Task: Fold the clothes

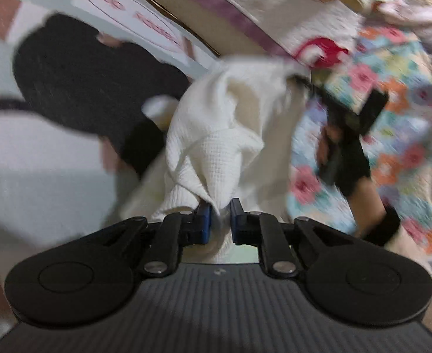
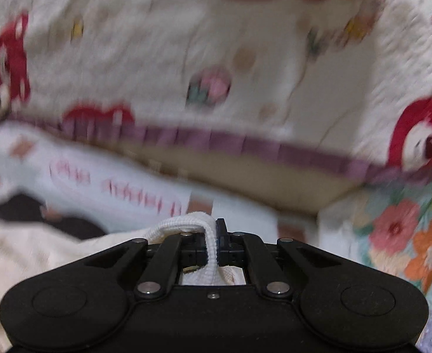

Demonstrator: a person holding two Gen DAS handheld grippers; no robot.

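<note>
A cream waffle-knit garment [image 1: 219, 135] hangs bunched in the air between both tools. My left gripper [image 1: 221, 209] is shut on a fold of its fabric. In the left wrist view the other tool [image 1: 349, 117] shows at the right, held by a gloved hand [image 1: 352, 161], at the garment's far corner. My right gripper [image 2: 216, 242] is shut on a ribbed white edge [image 2: 195, 223] of the same garment, whose cream body [image 2: 25, 253] drapes to the lower left. Both views are blurred by motion.
A quilt with red figures and a purple border [image 2: 245, 144] covers a bed ahead. A floral bedspread [image 1: 392, 88] lies at the right. A black garment [image 1: 83, 79] lies on the pale floor [image 1: 39, 176] at the left, beside a white printed mat [image 2: 113, 182].
</note>
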